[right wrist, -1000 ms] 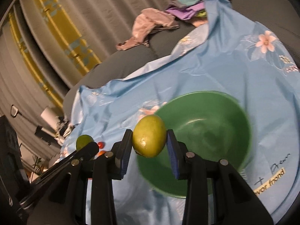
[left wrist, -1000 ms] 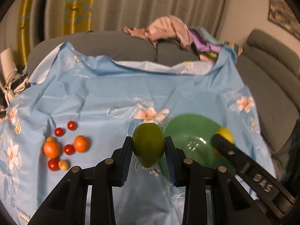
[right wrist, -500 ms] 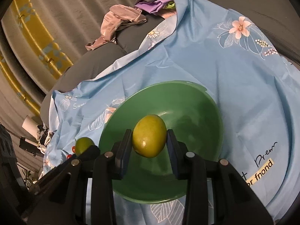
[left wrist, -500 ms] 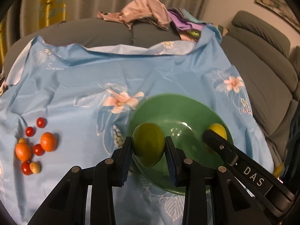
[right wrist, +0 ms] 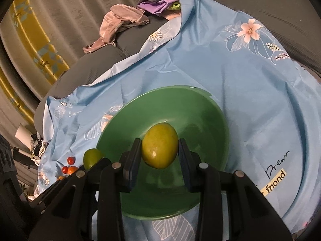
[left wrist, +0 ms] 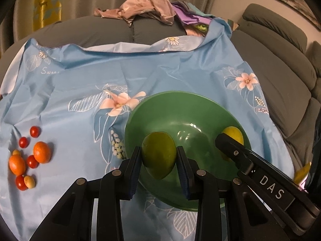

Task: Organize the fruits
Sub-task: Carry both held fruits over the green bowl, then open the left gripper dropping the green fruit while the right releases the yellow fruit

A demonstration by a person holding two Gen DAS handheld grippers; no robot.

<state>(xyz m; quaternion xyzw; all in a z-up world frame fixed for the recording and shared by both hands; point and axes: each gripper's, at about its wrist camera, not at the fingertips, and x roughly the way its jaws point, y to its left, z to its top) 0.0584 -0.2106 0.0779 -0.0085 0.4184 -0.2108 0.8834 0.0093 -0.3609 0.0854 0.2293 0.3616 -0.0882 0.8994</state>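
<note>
My left gripper (left wrist: 159,158) is shut on a green mango (left wrist: 159,156) and holds it over the near left part of the green bowl (left wrist: 180,108). My right gripper (right wrist: 159,156) is shut on a yellow-green mango (right wrist: 159,147) over the middle of the same bowl (right wrist: 160,98). The right gripper also shows in the left wrist view (left wrist: 230,142) with its yellow mango (left wrist: 233,133). The green mango shows in the right wrist view (right wrist: 91,157). The bowl looks empty inside.
Two small oranges (left wrist: 41,152), several cherry tomatoes (left wrist: 35,131) and a small yellow fruit (left wrist: 29,181) lie on the blue flowered cloth (left wrist: 80,84) at the left. A pile of clothes (left wrist: 148,6) lies on the grey sofa (left wrist: 276,64) behind.
Both grippers moved with their mangoes from beside the bowl to over it. The left one moved right, the right one moved forward over the bowl's middle.
</note>
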